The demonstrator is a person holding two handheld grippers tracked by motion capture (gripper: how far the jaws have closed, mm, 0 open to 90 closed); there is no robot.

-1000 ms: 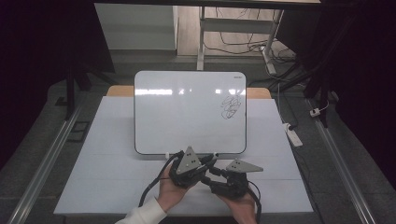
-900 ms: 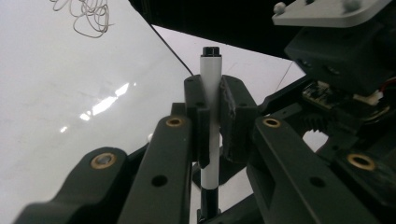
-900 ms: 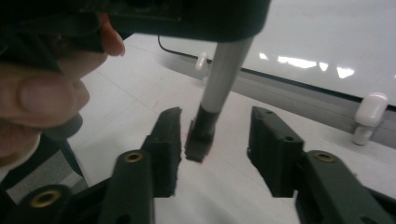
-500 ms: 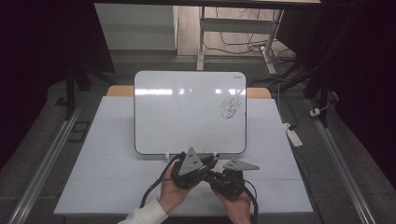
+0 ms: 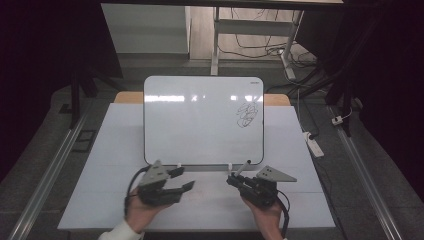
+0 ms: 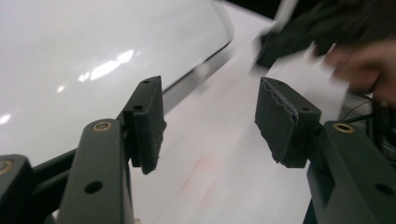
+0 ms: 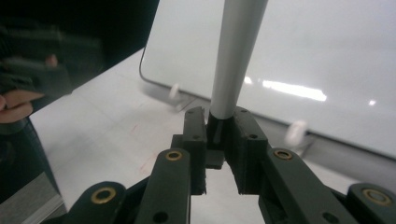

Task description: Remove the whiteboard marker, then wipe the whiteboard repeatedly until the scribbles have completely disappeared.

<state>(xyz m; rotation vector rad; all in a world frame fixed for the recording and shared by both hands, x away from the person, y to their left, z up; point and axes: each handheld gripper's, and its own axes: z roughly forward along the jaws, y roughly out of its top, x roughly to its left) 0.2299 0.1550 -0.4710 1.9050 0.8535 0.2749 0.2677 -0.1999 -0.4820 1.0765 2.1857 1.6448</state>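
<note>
The right gripper view showed your right gripper with its fingers clamped on the dark end of a slim white marker pen, which pointed up toward the white rectangular whiteboard lying flat on the white desk. Your left gripper had just been opening; its fingers stood wide with nothing between them, over the desk just beside the board's near edge
</note>
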